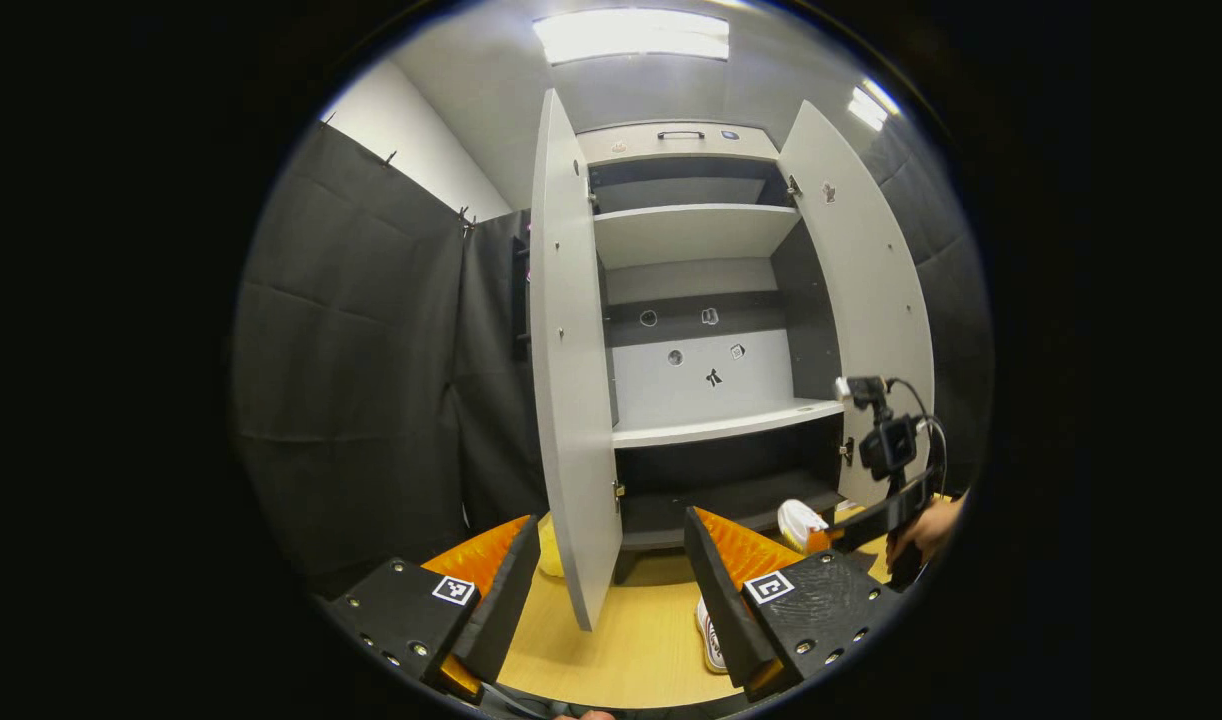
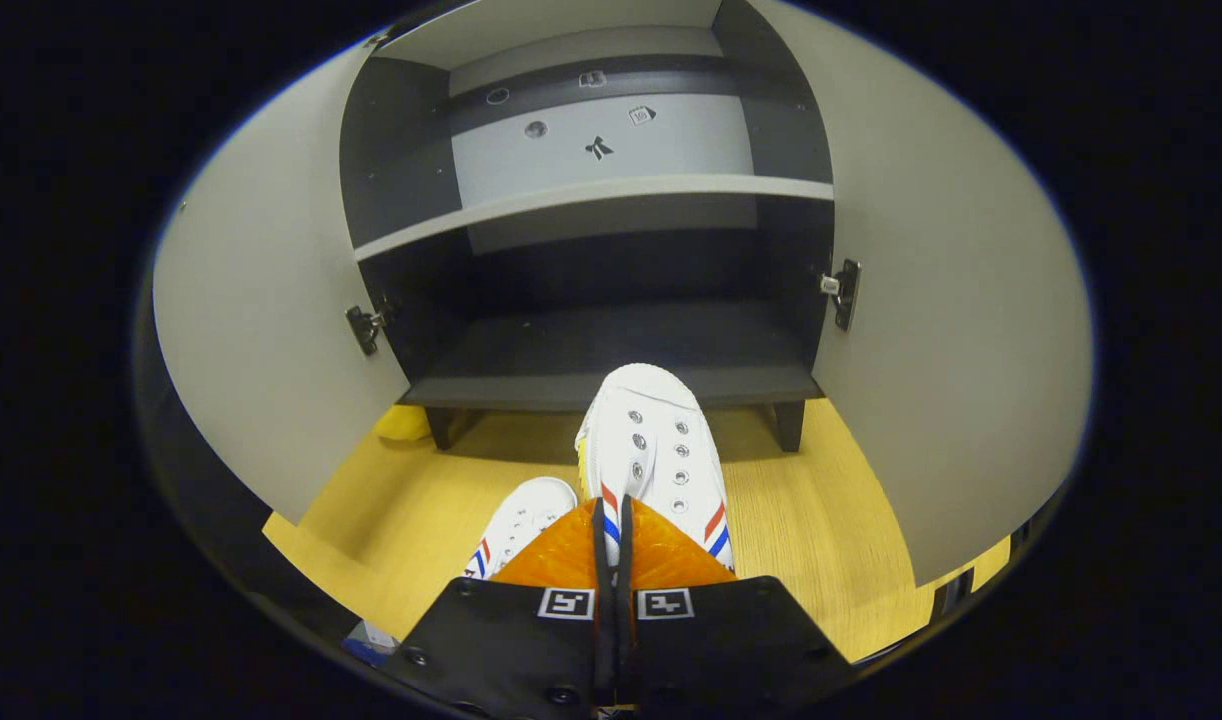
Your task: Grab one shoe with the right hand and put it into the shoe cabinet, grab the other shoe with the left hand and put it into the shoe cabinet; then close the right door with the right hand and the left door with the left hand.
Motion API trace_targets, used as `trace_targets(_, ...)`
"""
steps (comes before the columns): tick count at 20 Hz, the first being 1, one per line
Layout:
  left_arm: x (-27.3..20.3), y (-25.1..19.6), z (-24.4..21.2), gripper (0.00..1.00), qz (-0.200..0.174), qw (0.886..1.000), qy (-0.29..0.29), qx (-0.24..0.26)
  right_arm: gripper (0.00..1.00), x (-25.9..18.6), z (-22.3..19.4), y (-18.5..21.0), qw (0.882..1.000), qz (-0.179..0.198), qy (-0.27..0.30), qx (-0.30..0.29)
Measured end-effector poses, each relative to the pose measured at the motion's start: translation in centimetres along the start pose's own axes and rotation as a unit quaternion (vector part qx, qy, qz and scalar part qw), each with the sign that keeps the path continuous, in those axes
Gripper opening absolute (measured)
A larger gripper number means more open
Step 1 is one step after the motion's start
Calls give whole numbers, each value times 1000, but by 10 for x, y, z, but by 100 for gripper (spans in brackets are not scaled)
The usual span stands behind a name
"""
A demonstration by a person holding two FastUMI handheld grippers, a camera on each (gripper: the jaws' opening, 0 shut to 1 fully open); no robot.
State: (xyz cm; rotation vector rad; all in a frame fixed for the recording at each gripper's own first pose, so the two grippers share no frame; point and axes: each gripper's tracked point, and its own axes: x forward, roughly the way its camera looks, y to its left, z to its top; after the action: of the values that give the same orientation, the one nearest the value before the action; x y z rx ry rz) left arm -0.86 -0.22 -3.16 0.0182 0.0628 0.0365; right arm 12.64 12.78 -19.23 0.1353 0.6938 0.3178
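Note:
The shoe cabinet (image 1: pixel 706 430) stands ahead with both doors swung out. In the right gripper view, my right gripper (image 2: pixel 611 530) is shut on the rear of a white shoe (image 2: pixel 651 450) with red and blue stripes. The shoe is held off the floor, its toe pointing at the dark bottom shelf (image 2: pixel 611 350). The other white shoe (image 2: pixel 519 522) lies on the floor just to its left. In the left gripper view, my left gripper (image 1: pixel 611 525) is open and holds nothing, back from the cabinet. There the right gripper (image 1: pixel 886 505) carries its shoe (image 1: pixel 801 522) low at the right; the floor shoe (image 1: pixel 711 635) shows beside my right finger.
The left door (image 1: pixel 571 400) and the right door (image 1: pixel 871 300) flank the opening. Grey shelves (image 1: pixel 721 425) sit higher up. The floor (image 2: pixel 821 520) is light wood. A yellow object (image 2: pixel 401 422) lies behind the left door. A hand (image 1: pixel 931 530) holds the right gripper.

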Motion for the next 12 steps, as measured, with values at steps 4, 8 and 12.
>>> trace_targets(4, 6, -2, 4, 78, -8, 1000, -8, 4, 2, -21, 45, 7, 999, 10, -40, 3)
trace_targets(8, 17, -8, 8, 78, -17, 1000, -13, -4, 1, -43, 97, 11, 996, 18, -84, 11)
trace_targets(12, 29, -15, 17, 78, -23, 999, -24, -7, 1, -56, 151, 12, 992, 18, -124, 7)
